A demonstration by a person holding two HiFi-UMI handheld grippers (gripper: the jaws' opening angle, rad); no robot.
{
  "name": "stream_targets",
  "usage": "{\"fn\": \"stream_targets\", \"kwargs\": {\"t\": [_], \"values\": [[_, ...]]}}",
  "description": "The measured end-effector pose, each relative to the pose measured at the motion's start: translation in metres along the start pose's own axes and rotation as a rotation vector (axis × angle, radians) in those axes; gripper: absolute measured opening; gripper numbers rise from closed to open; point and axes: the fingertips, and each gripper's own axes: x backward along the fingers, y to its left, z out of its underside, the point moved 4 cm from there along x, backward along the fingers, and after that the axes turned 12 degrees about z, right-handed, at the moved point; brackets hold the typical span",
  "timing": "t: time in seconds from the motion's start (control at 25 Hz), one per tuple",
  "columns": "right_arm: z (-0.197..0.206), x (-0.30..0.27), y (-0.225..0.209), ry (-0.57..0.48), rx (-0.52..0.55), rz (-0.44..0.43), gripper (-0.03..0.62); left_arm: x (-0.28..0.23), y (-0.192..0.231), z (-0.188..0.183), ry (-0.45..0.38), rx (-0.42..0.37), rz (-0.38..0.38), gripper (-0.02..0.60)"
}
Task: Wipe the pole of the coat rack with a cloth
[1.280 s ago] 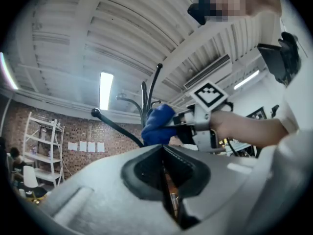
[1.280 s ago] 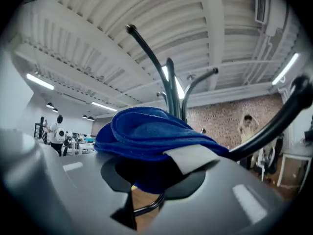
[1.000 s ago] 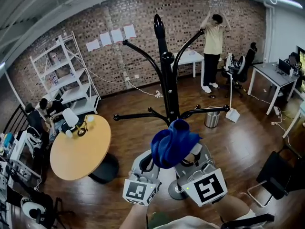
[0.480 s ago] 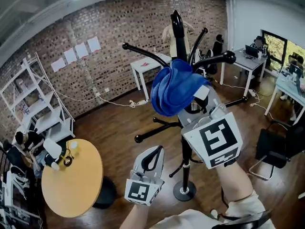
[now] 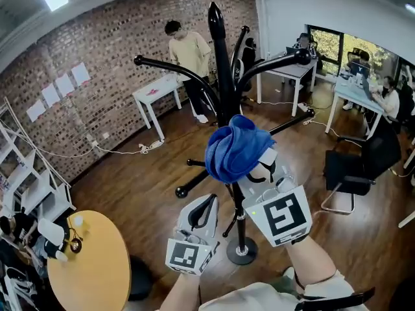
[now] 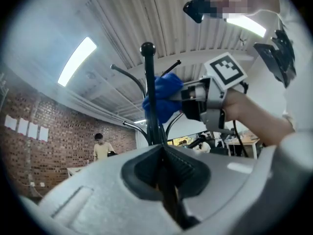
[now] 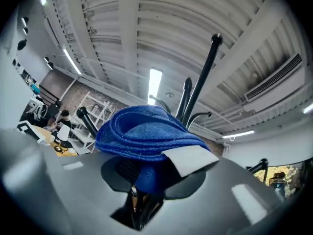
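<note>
Pole [image 5: 220,63] of the black coat rack stands upright mid-frame, hooks [image 5: 170,67] branching off near its top and round base [image 5: 241,251] on the wooden floor [image 5: 149,173]. Blue cloth [image 5: 235,149] is bunched up against the pole just below the hooks. It looks pressed on, but the wad hides the actual contact. Right gripper [image 5: 251,168] has its jaws closed on the cloth, with folds and a white label spilling over the jaws in the right gripper view. Left gripper [image 5: 201,214] hangs lower, beside the pole and apart from it, jaws together with nothing between them. The pole only shows beyond them in the left gripper view. Step judged: wiping stroke under way on the upper-middle pole, with the lower shaft down to the base likely still to do. Next move calls for keeping the cloth pressed to the pole and sliding along it, staying clear of the hooks; the left gripper could steady the rack if it rocks. Round wooden counter [image 5: 91,264] sits lower left, and a person [image 5: 188,50] stands by the brick wall [image 5: 97,44].
</note>
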Motion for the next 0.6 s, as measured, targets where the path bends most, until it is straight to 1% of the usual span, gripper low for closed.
{"fn": "stream_targets", "kwargs": {"t": [0.04,0.08,0.12,0.2,0.24,0.28,0.32,0.36,0.4,0.48,0.6], "values": [[-0.007,0.015,0.000,-0.040,-0.025,0.001,0.107,0.000,0.000,0.001,-0.005,0.006,0.004,0.002],[-0.008,0.033,0.003,-0.062,-0.061,-0.019,0.107,-0.001,0.000,0.002,-0.005,0.013,0.008,0.002],[-0.003,0.052,0.011,-0.062,-0.104,-0.057,0.107,-0.001,0.001,0.004,-0.003,0.020,0.013,0.002],[0.027,0.089,0.036,-0.008,-0.171,-0.135,0.107,-0.002,0.002,0.008,0.008,0.031,0.019,0.002],[0.051,0.104,0.049,0.046,-0.175,-0.146,0.107,-0.001,0.004,0.011,0.014,0.032,0.018,0.002],[0.079,0.115,0.060,0.117,-0.173,-0.130,0.107,-0.001,0.006,0.014,0.020,0.030,0.016,0.002],[0.108,0.119,0.067,0.189,-0.179,-0.096,0.107,-0.001,0.008,0.018,0.024,0.024,0.015,0.002],[0.133,0.118,0.071,0.239,-0.191,-0.055,0.107,0.001,0.010,0.022,0.027,0.018,0.013,0.002],[0.151,0.111,0.073,0.266,-0.197,-0.019,0.107,0.003,0.012,0.024,0.031,0.013,0.007,0.002],[0.168,0.091,0.074,0.295,-0.192,0.031,0.107,0.012,0.012,0.024,0.051,0.010,-0.019,0.002],[0.173,0.053,0.056,0.269,-0.210,0.117,0.107,0.023,0.007,0.031,0.067,0.006,-0.059,0.002]]}}
